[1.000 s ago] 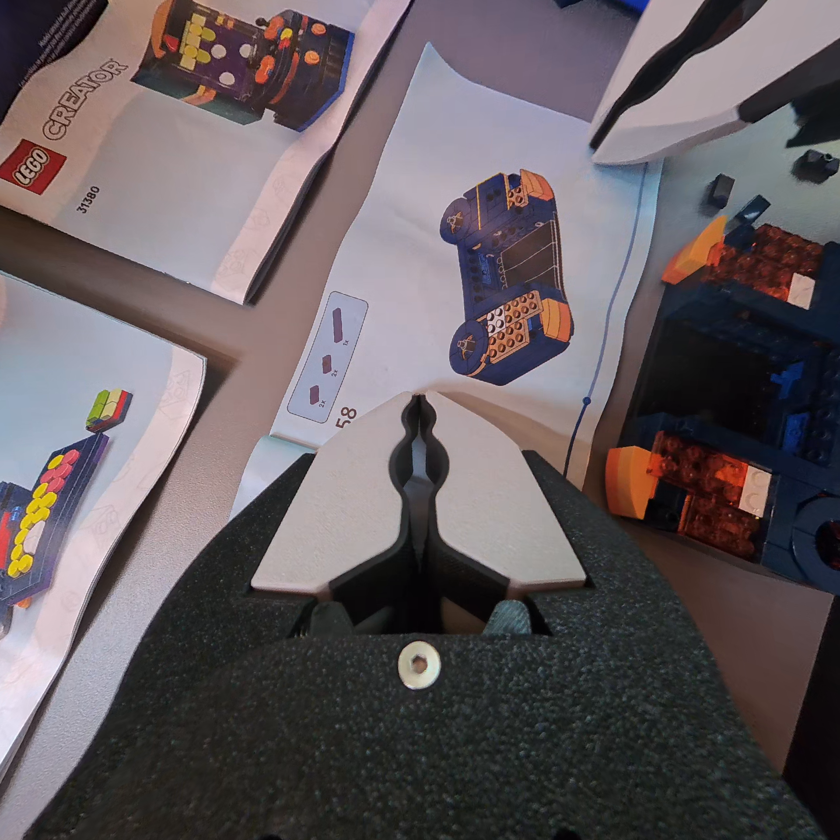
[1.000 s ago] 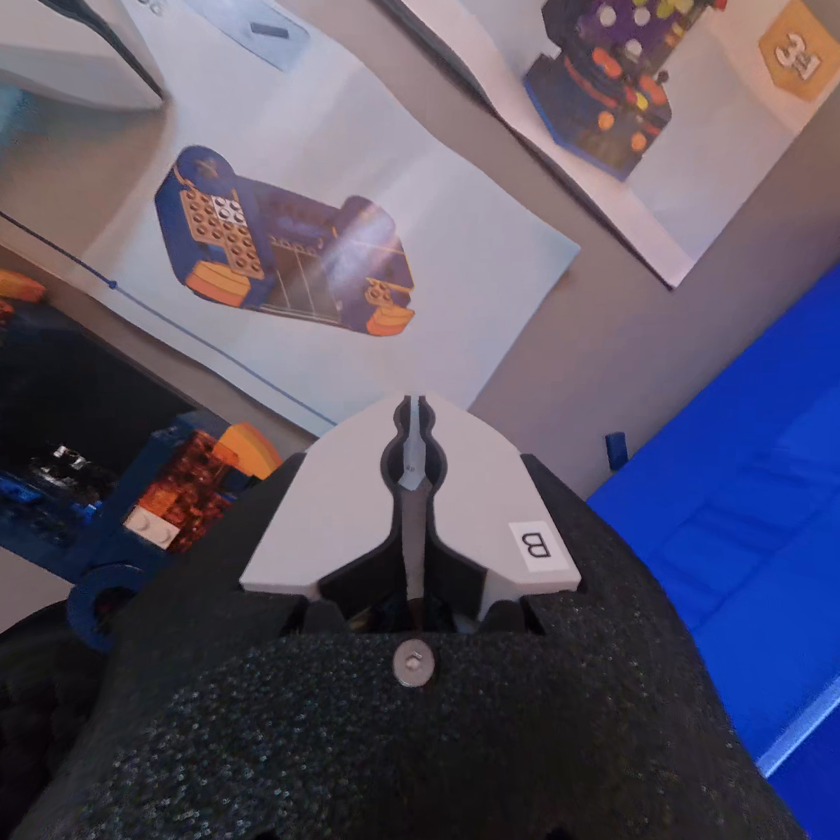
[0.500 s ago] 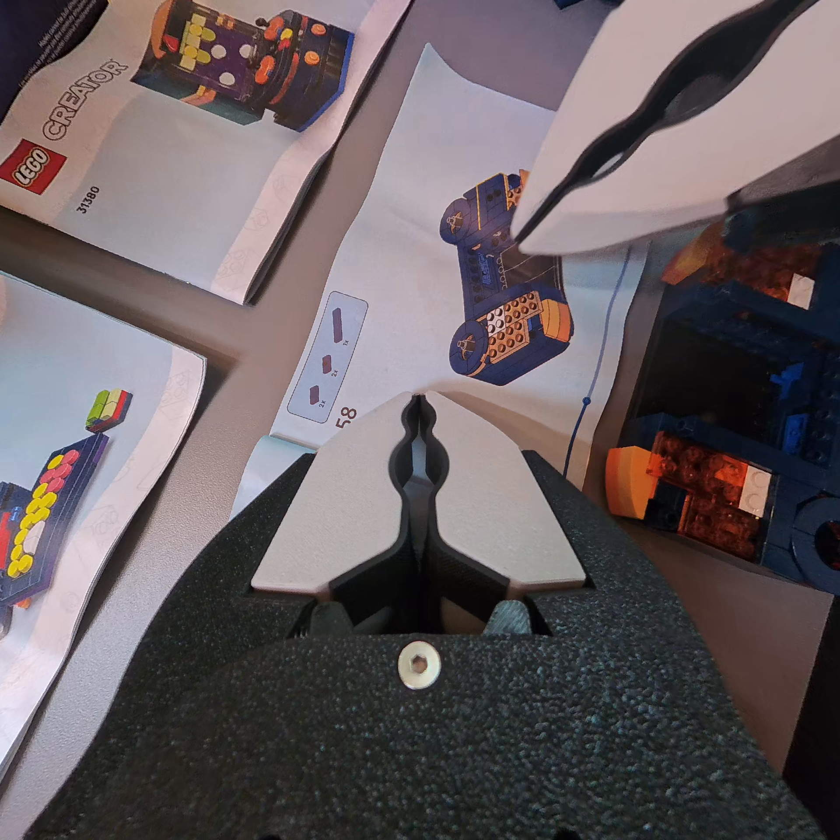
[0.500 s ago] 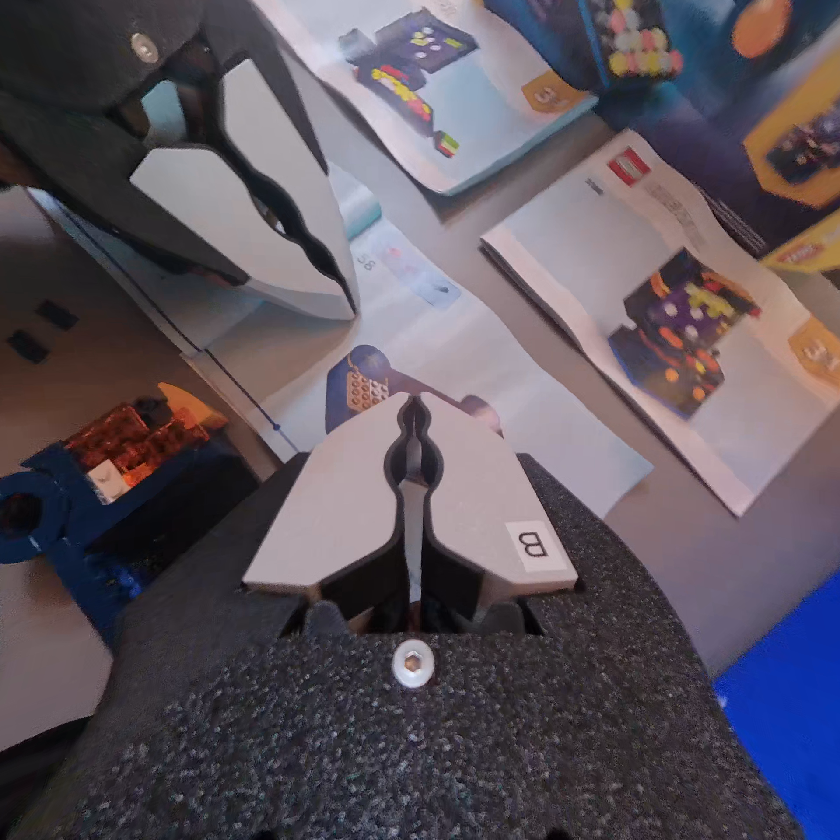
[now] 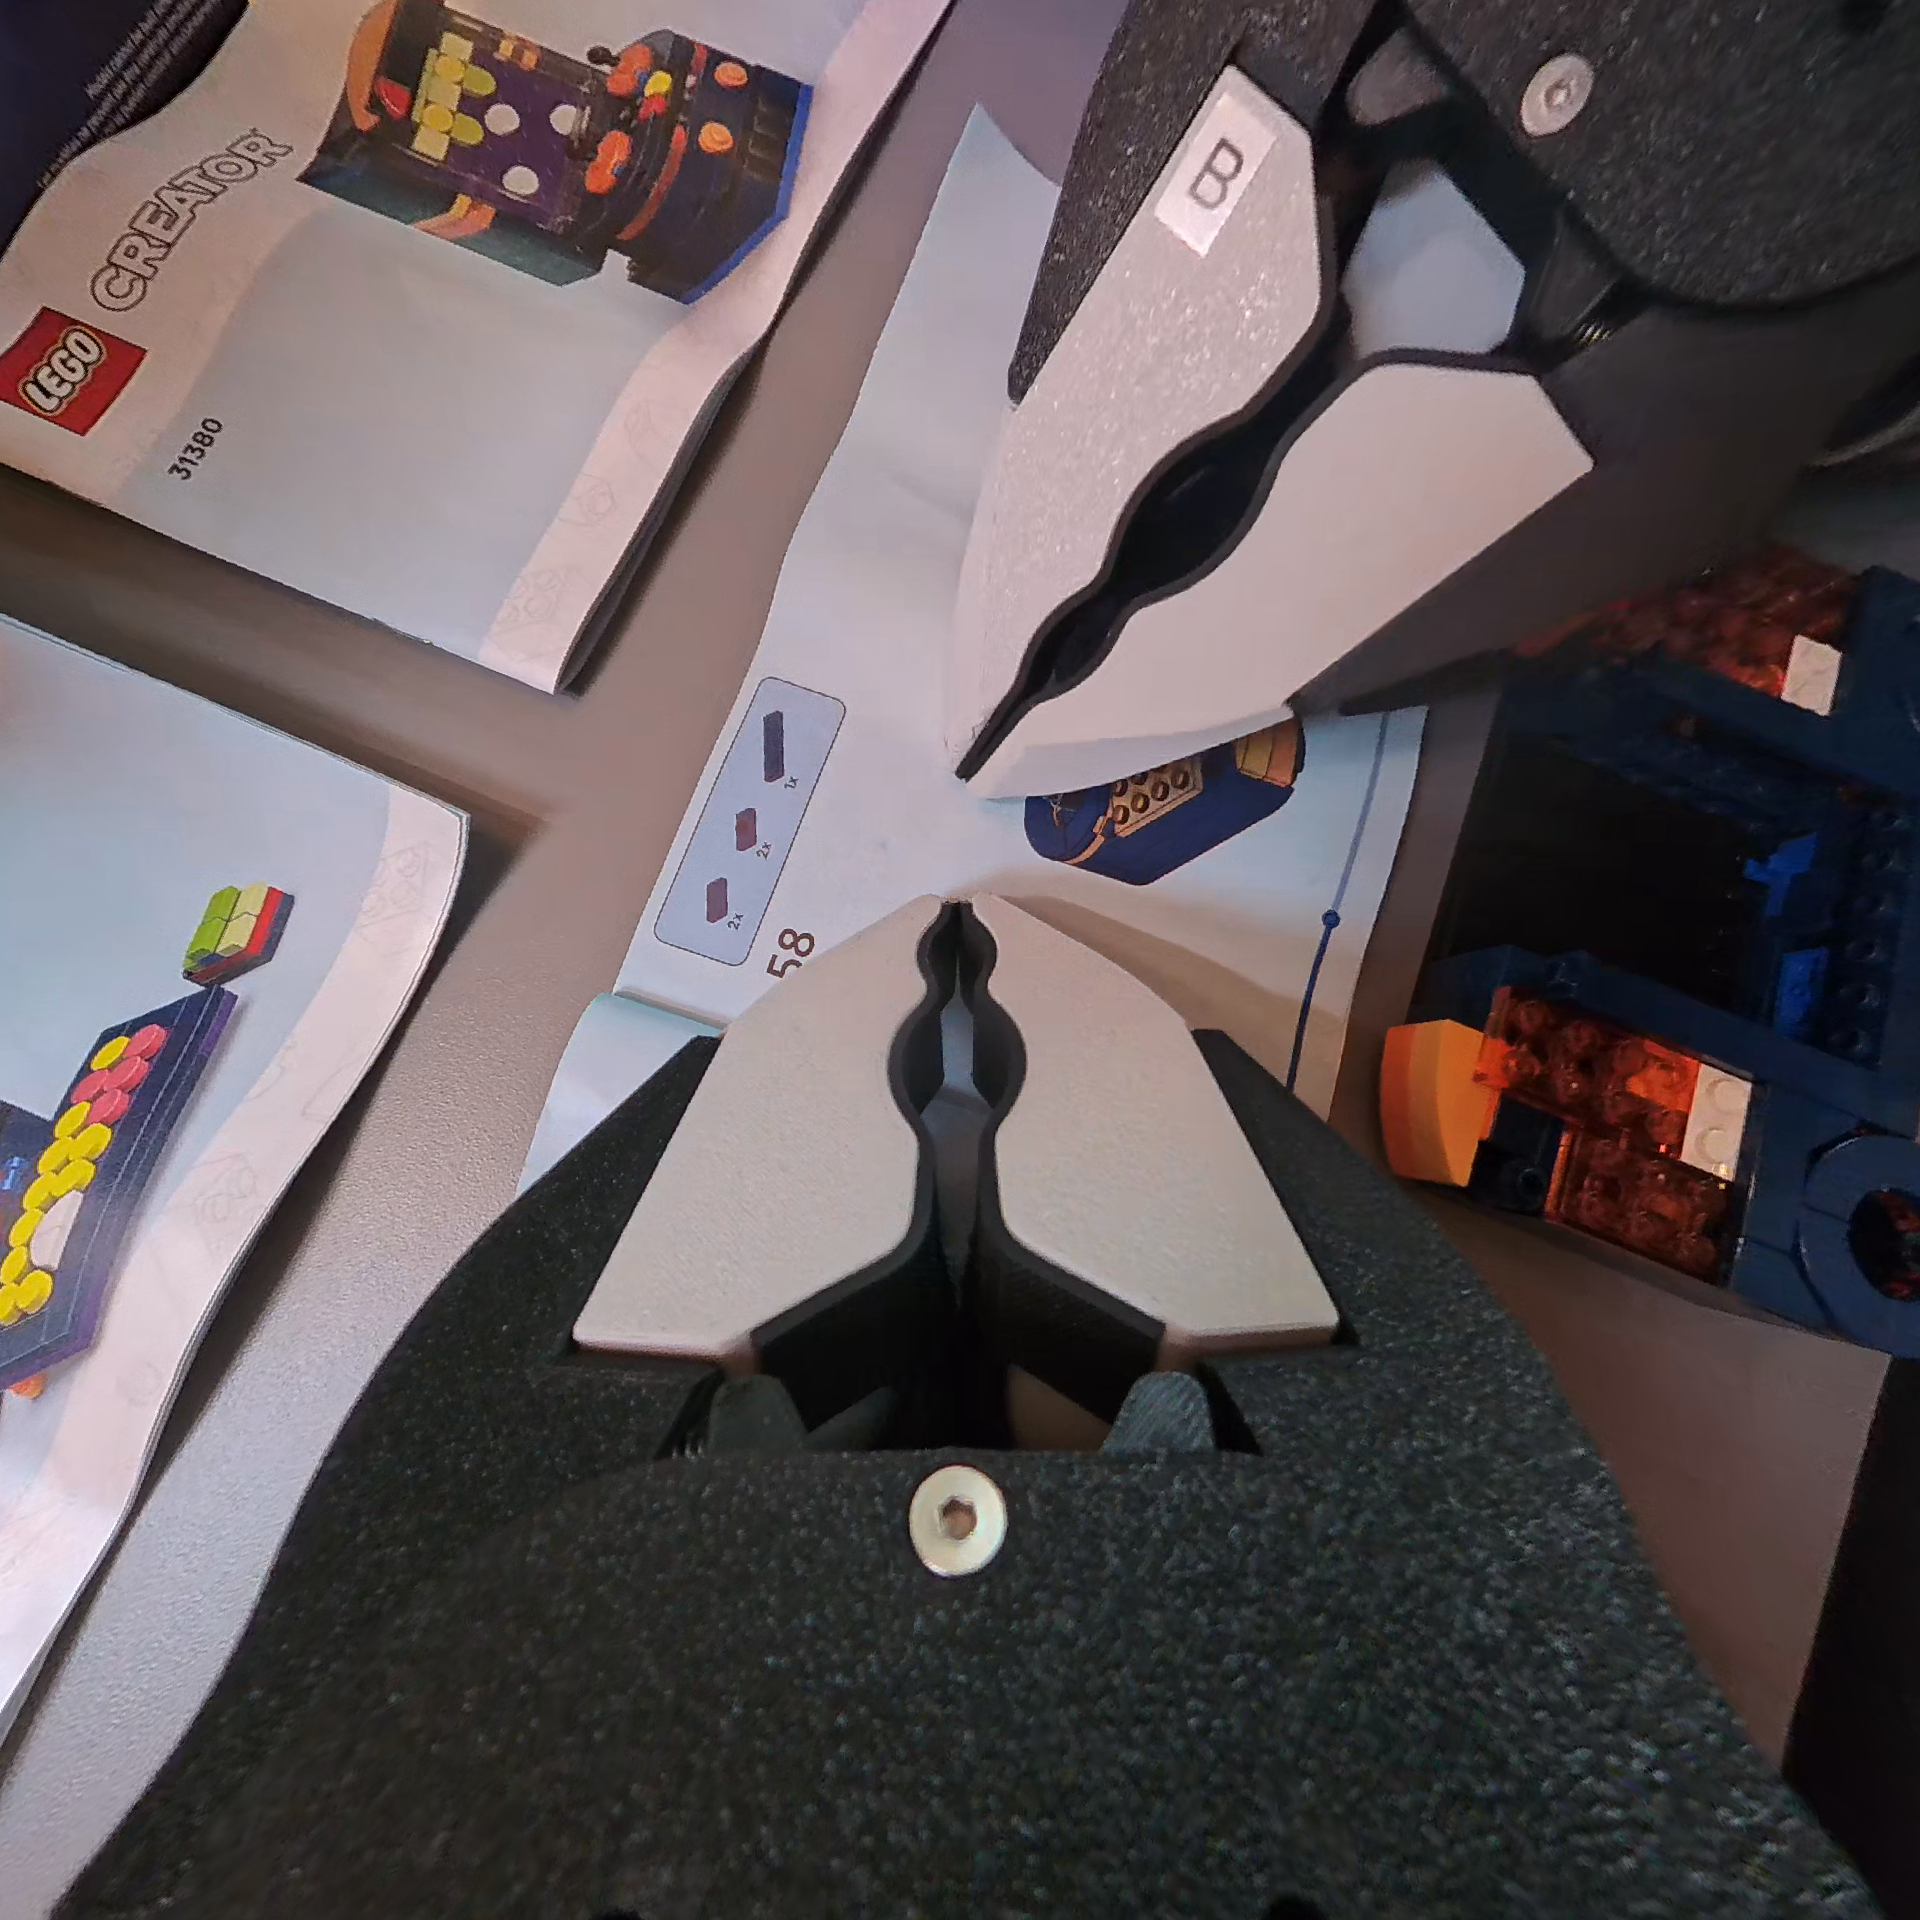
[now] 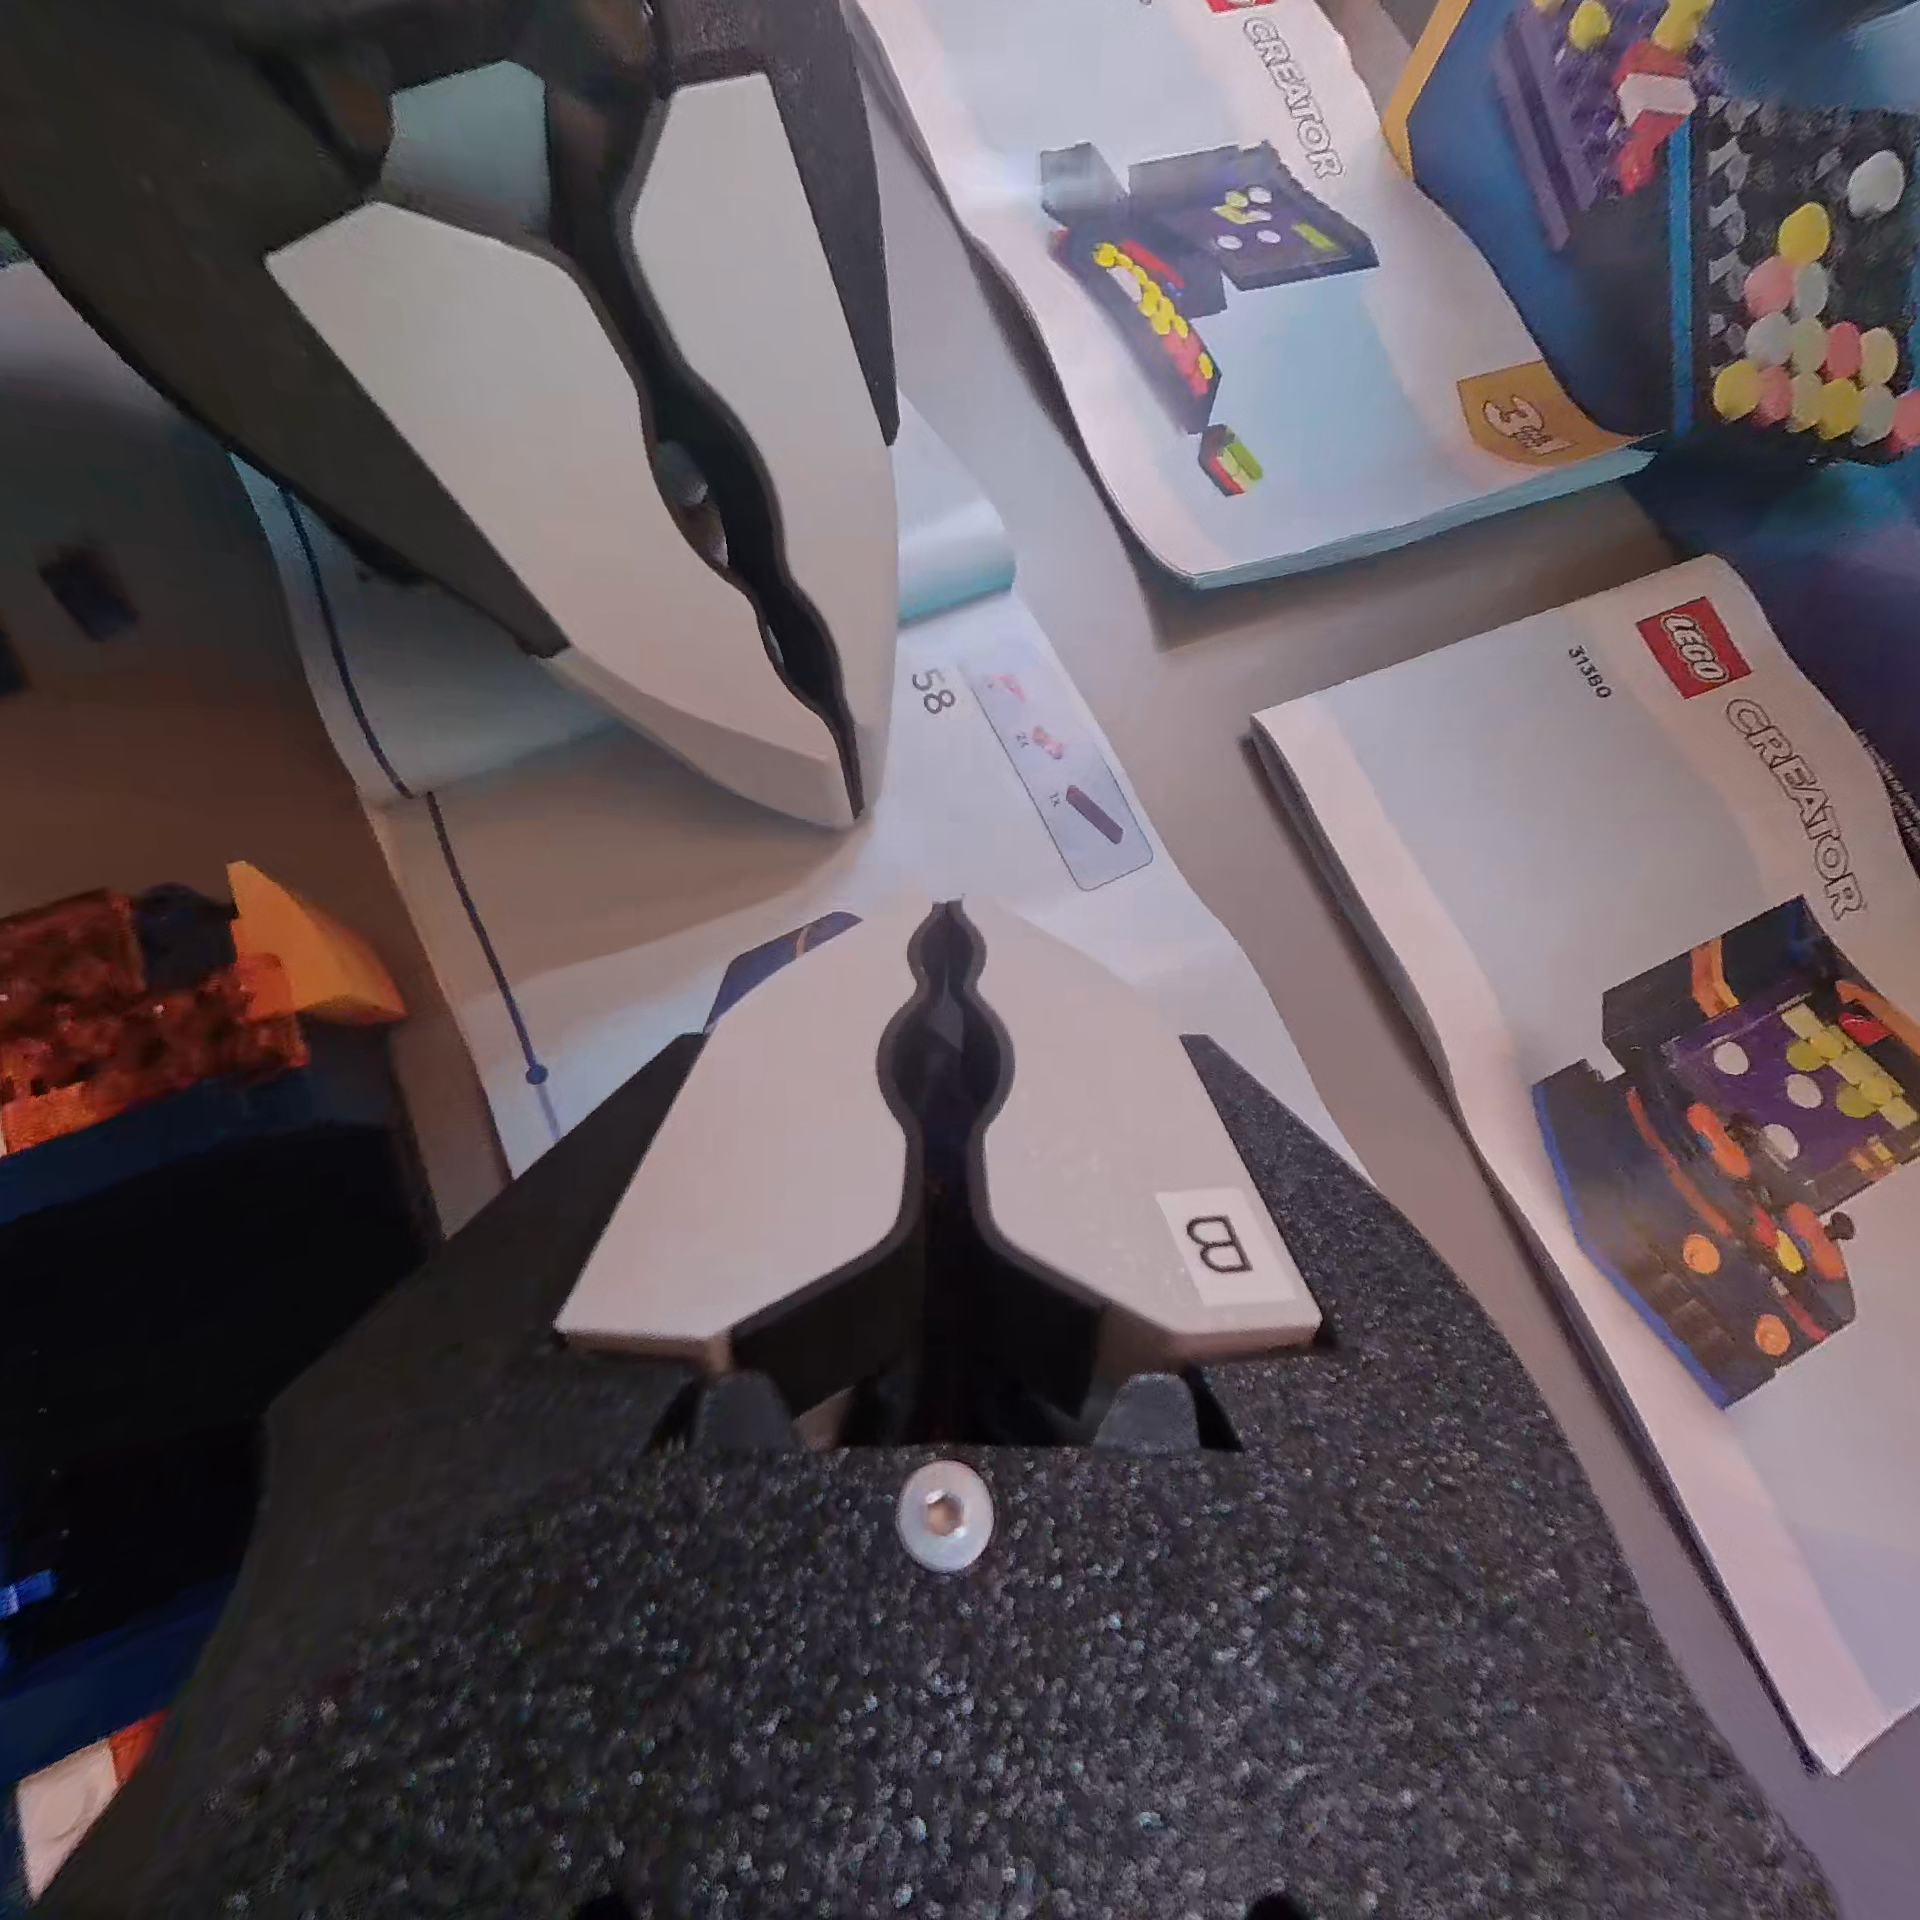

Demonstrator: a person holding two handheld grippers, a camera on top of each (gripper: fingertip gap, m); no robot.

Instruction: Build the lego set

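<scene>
Far left of the open instruction sheet (image 5: 914,582) lie two closed booklets (image 5: 343,343) on the grey worktop (image 5: 623,748), likely parked as reference for other builds in the set. The open sheet sits mid-worktop, showing a dark blue model and a parts callout; both claws point at it, probably so the person can check the step. Left claw (image 5: 956,912) is clenched, nothing between its tips, hovering over the sheet's near edge. Right claw (image 5: 971,769) is also clenched and empty, tips just above the printed model picture, nose to nose with the left one. Right of the sheet, touching or just beside its edge, sits the half-built lego model (image 5: 1683,1039): dark navy frame, black recess in the middle, translucent orange blocks at both ends, small white pieces, solid orange curved corners, a round navy ring at the near end. A few small dark loose pieces (image 6: 88,597) lie beyond the model; too blurred to identify.
</scene>
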